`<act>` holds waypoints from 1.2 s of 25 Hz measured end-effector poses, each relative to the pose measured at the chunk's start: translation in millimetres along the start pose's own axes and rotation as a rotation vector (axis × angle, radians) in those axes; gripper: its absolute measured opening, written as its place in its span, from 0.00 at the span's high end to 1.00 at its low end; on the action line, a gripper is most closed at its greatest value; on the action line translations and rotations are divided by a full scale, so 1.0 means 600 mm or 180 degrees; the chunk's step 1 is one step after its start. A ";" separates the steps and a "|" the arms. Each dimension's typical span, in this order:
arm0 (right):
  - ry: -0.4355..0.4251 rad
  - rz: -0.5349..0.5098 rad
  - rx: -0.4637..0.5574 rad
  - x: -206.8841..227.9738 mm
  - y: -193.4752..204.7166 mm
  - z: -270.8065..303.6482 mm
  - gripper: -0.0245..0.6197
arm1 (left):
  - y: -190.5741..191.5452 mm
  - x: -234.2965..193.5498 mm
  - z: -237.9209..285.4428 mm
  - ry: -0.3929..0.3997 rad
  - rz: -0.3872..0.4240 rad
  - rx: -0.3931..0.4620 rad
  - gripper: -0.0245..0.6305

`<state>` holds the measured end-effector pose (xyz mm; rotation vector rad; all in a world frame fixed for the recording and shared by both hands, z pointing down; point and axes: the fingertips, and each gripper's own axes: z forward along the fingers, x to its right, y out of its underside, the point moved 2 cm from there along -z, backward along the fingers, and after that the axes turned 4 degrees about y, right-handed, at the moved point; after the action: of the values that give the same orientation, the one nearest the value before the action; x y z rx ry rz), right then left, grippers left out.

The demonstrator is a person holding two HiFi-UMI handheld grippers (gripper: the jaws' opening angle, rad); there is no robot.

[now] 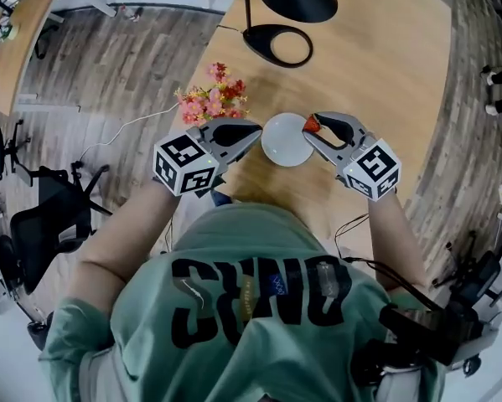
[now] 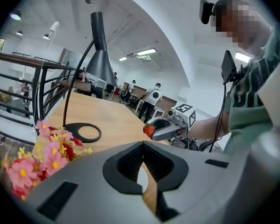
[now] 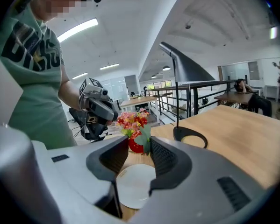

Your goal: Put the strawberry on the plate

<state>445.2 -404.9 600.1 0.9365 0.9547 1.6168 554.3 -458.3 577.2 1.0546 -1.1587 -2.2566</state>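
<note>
While the right gripper (image 3: 139, 139) was clamped on the strawberry (image 3: 136, 146), the fruit sat at the very tips of its jaws. It was pinched from both sides, and most of the jaw length behind it was bare. Seen along those jaws, the red body lay toward the left-hand jaw and the green leaves (image 3: 144, 137) toward the right-hand jaw. The long axis therefore appeared to run across the grip, from jaw to jaw, rather than along it. Which way the pointed tip faced could not be settled more closely.

In the head view, the strawberry hung at the rim of the white plate (image 1: 280, 149) on the side nearest the right gripper. No view showed contact between fruit and plate. In the right gripper view, the plate lay on the desk (image 1: 385, 65), below and between the jaws.

The left gripper (image 1: 259, 131) had its jaws together with nothing between them. In the head view its tips were just beside the plate's opposite rim, facing the right gripper across it.

Pink and red flowers (image 1: 213, 99) stood at the desk edge beyond the left gripper. The ring-shaped base of a black lamp (image 1: 277, 45) rested farther up the desk, well apart from the plate.
</note>
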 end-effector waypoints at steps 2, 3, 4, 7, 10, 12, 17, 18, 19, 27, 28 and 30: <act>-0.0021 -0.0026 -0.0101 0.006 0.022 0.020 0.73 | 0.018 -0.011 0.016 0.0011 -0.0072 -0.0050 0.96; -0.0033 -0.0036 -0.0149 0.008 0.033 0.028 0.73 | 0.028 -0.015 0.023 0.0015 -0.0101 -0.0082 0.96; -0.0045 -0.0044 -0.0196 0.008 0.044 0.036 0.73 | 0.037 -0.019 0.030 0.0018 -0.0127 -0.0115 0.96; -0.0064 -0.0069 -0.0321 0.011 0.076 0.056 0.73 | 0.059 -0.031 0.044 0.0020 -0.0185 -0.0183 0.96; -0.0063 -0.0101 -0.0442 0.014 0.103 0.072 0.73 | 0.072 -0.042 0.053 0.0009 -0.0225 -0.0210 0.96; -0.0073 -0.0120 -0.0531 0.013 0.122 0.081 0.73 | 0.082 -0.046 0.058 0.0008 -0.0256 -0.0232 0.96; -0.0078 -0.0185 -0.0752 0.012 0.167 0.097 0.73 | 0.102 -0.054 0.067 0.0006 -0.0333 -0.0266 0.96; -0.0080 -0.0204 -0.0785 0.011 0.172 0.100 0.73 | 0.104 -0.055 0.068 0.0007 -0.0347 -0.0268 0.96; -0.0087 -0.0222 -0.0819 0.010 0.177 0.102 0.73 | 0.107 -0.056 0.070 0.0008 -0.0360 -0.0272 0.96; -0.0180 -0.0364 -0.1098 -0.010 0.229 0.125 0.73 | 0.132 -0.051 0.084 0.0063 -0.0413 -0.0354 0.96; -0.0191 -0.0374 -0.1123 -0.013 0.233 0.128 0.73 | 0.134 -0.050 0.085 0.0068 -0.0413 -0.0361 0.96; -0.0201 -0.0402 -0.1176 -0.018 0.240 0.135 0.73 | 0.137 -0.050 0.084 0.0069 -0.0414 -0.0377 0.96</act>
<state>469.2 -431.3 762.2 0.6551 0.6289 1.5766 535.1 -460.8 676.3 1.1337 -0.9602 -2.3743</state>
